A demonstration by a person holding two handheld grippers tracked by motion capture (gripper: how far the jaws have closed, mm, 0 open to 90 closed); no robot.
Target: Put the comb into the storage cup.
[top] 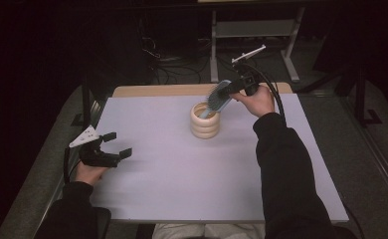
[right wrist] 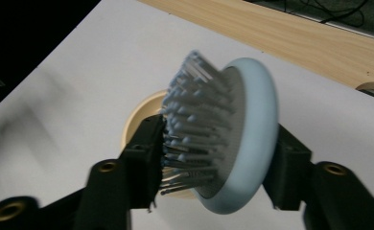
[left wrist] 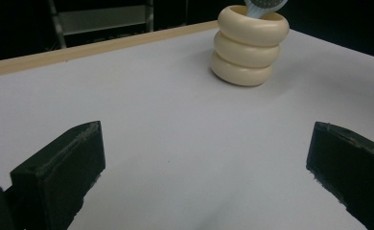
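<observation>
A cream holder (top: 205,121) shaped like three stacked rings stands at the middle back of the white table (top: 182,179). My right gripper (top: 230,92) is shut on a pale blue hairbrush (top: 218,95), held tilted just above the holder's opening. In the right gripper view the jaws clamp the hairbrush (right wrist: 233,136) across its bristles and back, with the holder's rim (right wrist: 139,115) showing behind. My left gripper (top: 117,144) rests open near the table's left edge, nothing between its jaws. The left gripper view shows the holder (left wrist: 250,45) far ahead, with the brush's lower end (left wrist: 264,5) at its mouth.
A wooden strip (top: 157,90) runs along the table's far edge. Behind it stand a metal frame (top: 254,30) and loose cables (top: 174,67) on the dark floor. Bare tabletop stretches between the left gripper and the holder.
</observation>
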